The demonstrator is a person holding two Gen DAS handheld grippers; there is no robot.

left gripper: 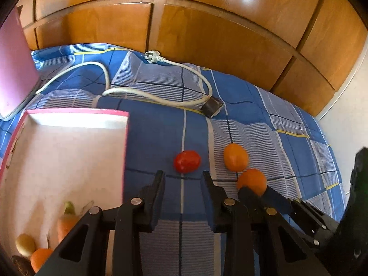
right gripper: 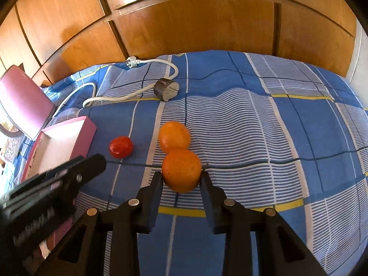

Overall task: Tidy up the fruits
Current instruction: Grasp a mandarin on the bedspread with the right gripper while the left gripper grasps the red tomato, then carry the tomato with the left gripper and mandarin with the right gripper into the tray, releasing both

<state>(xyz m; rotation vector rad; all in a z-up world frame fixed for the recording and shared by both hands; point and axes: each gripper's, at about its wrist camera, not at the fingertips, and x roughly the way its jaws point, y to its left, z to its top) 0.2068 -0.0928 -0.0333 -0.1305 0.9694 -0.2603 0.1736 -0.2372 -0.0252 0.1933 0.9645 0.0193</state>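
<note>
A red tomato (left gripper: pixel 187 161) lies on the blue checked bedcover just ahead of my left gripper (left gripper: pixel 183 176), which is open and empty. It also shows in the right wrist view (right gripper: pixel 121 146). Two oranges lie to its right: a far one (left gripper: pixel 236 157) (right gripper: pixel 174 136) and a near one (left gripper: pixel 252 181) (right gripper: pixel 181 170). My right gripper (right gripper: pixel 181 176) has its jaws on both sides of the near orange, touching or nearly touching it. A pink-rimmed box (left gripper: pixel 69 142) (right gripper: pixel 69 138) on the left holds a carrot (left gripper: pixel 66 224), a small orange (left gripper: pixel 40 258) and a yellowish fruit (left gripper: pixel 25 245).
A white power cable (left gripper: pixel 161 96) with a plug (left gripper: pixel 153 56) and a dark taped block (left gripper: pixel 211 108) lies across the far bedcover. A pink-backed device (left gripper: pixel 13 69) stands at the far left. A wooden wardrobe (left gripper: pixel 207 23) lines the back.
</note>
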